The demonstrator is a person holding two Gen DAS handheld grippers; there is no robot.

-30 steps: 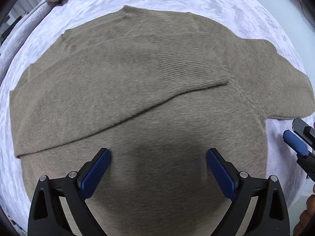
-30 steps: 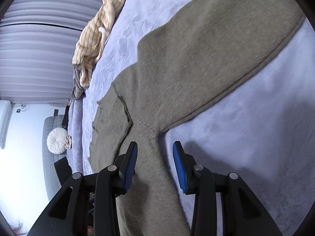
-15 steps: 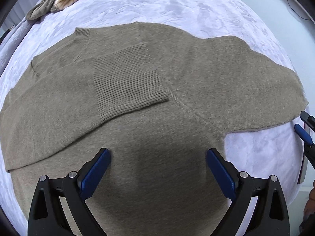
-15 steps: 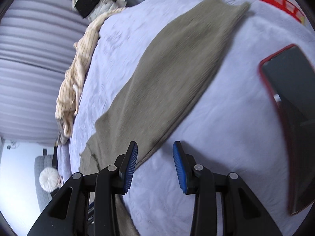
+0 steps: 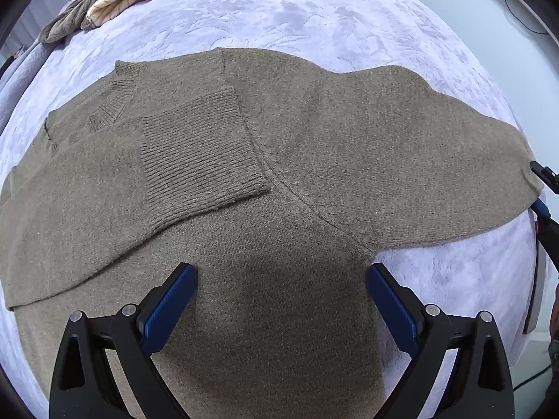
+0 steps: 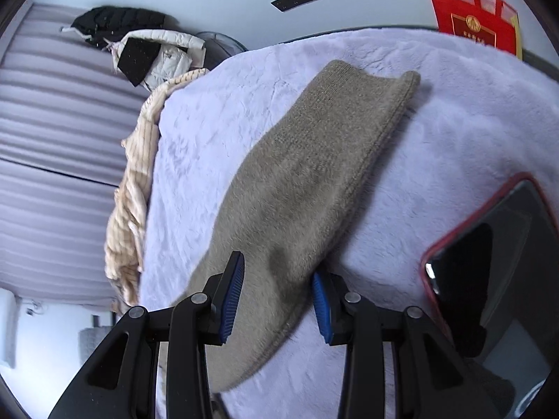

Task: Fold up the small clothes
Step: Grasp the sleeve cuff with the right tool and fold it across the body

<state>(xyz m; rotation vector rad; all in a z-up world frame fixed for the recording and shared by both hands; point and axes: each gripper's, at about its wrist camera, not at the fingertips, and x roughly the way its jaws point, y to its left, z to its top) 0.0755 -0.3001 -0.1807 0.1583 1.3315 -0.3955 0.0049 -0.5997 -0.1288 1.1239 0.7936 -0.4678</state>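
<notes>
- Bedding first: a pale lilac plush blanket (image 5: 314, 14) covers the whole work surface and everything else lies on it.
- Spread flat across the blanket is a grey-brown knit sweater (image 5: 349, 146), its ribbed collar toward the upper left in the left wrist view.
- One sleeve is folded inward across the chest, and its ribbed cuff (image 5: 199, 153) lies on top of the body panel just below the collar.
- The other sleeve (image 6: 314, 174) stretches straight out to the side and lies flat on the blanket; its ribbed end is at the far end in the right wrist view.
- A cream striped garment (image 6: 129, 209) lies bunched along the far edge of the blanket, well apart from the sweater.
- A phone in a red case (image 6: 489, 262) lies on the blanket just beside the outstretched sleeve, not touching it.
- Left gripper (image 5: 281, 300) points steeply down over the sweater's lower body, its blue pads wide apart with nothing between them but the fabric below.
- Right gripper (image 6: 277, 296) sits at the outstretched sleeve with its fingers partly apart; the sleeve runs through the gap, one edge draped over the right-hand pad, and the pads do not visibly pinch it.
</notes>
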